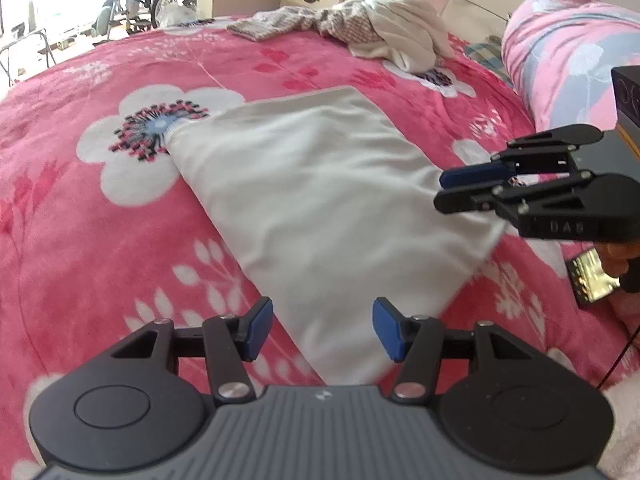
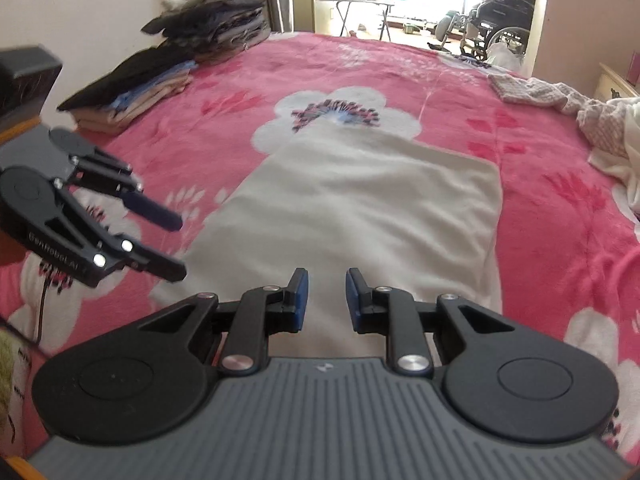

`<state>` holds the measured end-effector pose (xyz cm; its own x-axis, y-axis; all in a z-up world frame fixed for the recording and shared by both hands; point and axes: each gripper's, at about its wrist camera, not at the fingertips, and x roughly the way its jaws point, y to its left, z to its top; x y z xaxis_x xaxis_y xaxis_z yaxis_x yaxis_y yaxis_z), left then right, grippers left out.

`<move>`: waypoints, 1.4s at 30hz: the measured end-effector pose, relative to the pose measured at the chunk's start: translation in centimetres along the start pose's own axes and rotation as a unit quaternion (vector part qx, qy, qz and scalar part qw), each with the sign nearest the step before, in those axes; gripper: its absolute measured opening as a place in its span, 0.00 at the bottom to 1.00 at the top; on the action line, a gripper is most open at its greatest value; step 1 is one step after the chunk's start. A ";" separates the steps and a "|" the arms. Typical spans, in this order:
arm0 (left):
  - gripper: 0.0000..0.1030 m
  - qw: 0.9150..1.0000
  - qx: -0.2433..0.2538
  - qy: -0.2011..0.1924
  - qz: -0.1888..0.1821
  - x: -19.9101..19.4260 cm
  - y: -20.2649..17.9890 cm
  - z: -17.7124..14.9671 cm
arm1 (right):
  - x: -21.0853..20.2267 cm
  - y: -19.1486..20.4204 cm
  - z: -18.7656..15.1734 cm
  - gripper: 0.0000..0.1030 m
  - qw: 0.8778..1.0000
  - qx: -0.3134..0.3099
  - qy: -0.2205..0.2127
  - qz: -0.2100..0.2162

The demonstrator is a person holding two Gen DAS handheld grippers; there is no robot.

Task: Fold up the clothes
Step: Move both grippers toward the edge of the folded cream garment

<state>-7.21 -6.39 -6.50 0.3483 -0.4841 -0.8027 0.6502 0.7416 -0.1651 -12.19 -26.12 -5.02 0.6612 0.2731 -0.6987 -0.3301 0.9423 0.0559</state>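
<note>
Nearest, the left gripper [image 1: 322, 330] hovers with jaws wide apart and empty over the near end of a folded white garment [image 1: 320, 200] lying flat on the pink floral blanket [image 1: 100, 240]. The right gripper [image 2: 326, 300], part-open and empty, hovers over it too. Farther off lies an unfolded clothes heap [image 1: 384, 28].

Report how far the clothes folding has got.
Done: folded stacks sit at the bed's far side. In hand: the white garment lies flat, partly folded; left gripper and right gripper are open above it. Left: the crumpled pile.
</note>
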 end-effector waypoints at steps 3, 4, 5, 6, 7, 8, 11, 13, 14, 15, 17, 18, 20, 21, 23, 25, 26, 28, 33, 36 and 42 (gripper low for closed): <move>0.55 1.000 -0.007 -0.009 0.007 0.6 1.2 1.0 | 1.1 -0.9 1.3 0.19 1.000 0.000 -0.012 -0.003; 0.55 1.000 -0.013 -0.012 0.010 0.9 1.7 1.3 | 1.6 -1.3 1.7 0.19 1.000 0.001 -0.013 -0.003; 0.55 1.000 -0.019 -0.013 0.013 1.3 2.1 1.6 | 2.1 -1.7 2.2 0.19 1.000 0.004 -0.014 -0.001; 0.55 0.999 -0.027 -0.012 0.018 1.7 2.5 1.9 | 2.6 -2.1 2.5 0.19 1.000 0.008 -0.014 0.001; 0.55 0.999 -0.037 -0.009 0.024 2.1 3.0 2.2 | 3.1 -2.4 2.8 0.19 1.000 0.010 -0.013 0.002; 0.55 0.998 -0.047 -0.005 0.030 2.6 3.4 2.6 | 3.6 -2.7 3.1 0.19 1.000 0.011 -0.011 0.002; 0.55 0.997 -0.061 0.001 0.050 3.4 4.2 4.0 | 4.7 -3.3 3.3 0.19 1.000 0.004 -0.007 -0.004; 0.55 0.997 -0.053 -0.012 0.060 3.4 4.1 5.2 | 5.3 -4.0 3.2 0.19 1.000 0.011 -0.003 -0.009; 0.55 0.997 -0.046 -0.020 0.065 3.4 3.9 5.9 | 5.4 -4.4 3.1 0.19 1.000 0.016 -0.002 -0.012; 0.55 0.997 -0.032 -0.031 0.069 3.4 3.4 6.5 | 5.6 -4.8 3.0 0.19 1.000 0.020 0.000 -0.016; 0.55 0.996 0.001 -0.050 0.074 3.6 2.1 7.6 | 6.0 -5.6 3.0 0.19 1.000 0.024 0.001 -0.020; 0.55 0.995 0.017 -0.057 0.076 3.8 1.4 8.0 | 6.2 -5.9 3.0 0.19 1.000 0.023 0.002 -0.021; 0.55 0.995 0.041 -0.052 0.079 4.9 0.2 8.5 | 7.0 -6.7 2.9 0.17 0.999 0.014 0.008 -0.029; 0.55 0.995 0.050 -0.041 0.080 5.8 -0.3 8.6 | 7.6 -7.2 2.8 0.17 0.999 0.010 0.015 -0.038; 0.54 0.995 0.057 -0.016 0.086 7.5 -0.7 8.5 | 8.5 -8.7 2.4 0.15 0.998 0.012 0.027 -0.063; 0.54 0.994 0.057 0.005 0.095 8.8 -0.8 8.3 | 8.7 -10.5 2.4 0.15 0.995 0.034 0.028 -0.084; 0.54 0.994 0.057 0.007 0.098 8.9 -0.9 8.2 | 8.5 -11.1 2.6 0.16 0.994 0.042 0.025 -0.094; 0.54 0.993 0.057 0.010 0.103 8.9 -1.1 8.3 | 7.8 -11.8 3.5 0.16 0.993 0.046 0.009 -0.105; 0.55 0.992 0.042 0.023 0.113 9.1 -1.4 8.7 | 9.0 -11.8 5.9 0.16 0.997 0.026 -0.010 -0.073; 0.55 0.991 0.041 0.029 0.121 9.3 -1.7 8.9 | 12.0 -12.6 6.5 0.14 0.998 0.023 0.006 -0.064; 0.55 0.990 0.040 0.045 0.130 9.6 -1.9 9.3 | 15.0 -14.3 7.5 0.17 0.992 0.010 0.009 -0.128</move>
<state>1.13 -16.76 -8.56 0.4521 -0.2352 -0.8604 0.5994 0.7945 0.0978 7.50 -34.05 -10.91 0.7095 0.0216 -0.7044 -0.1400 0.9839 -0.1109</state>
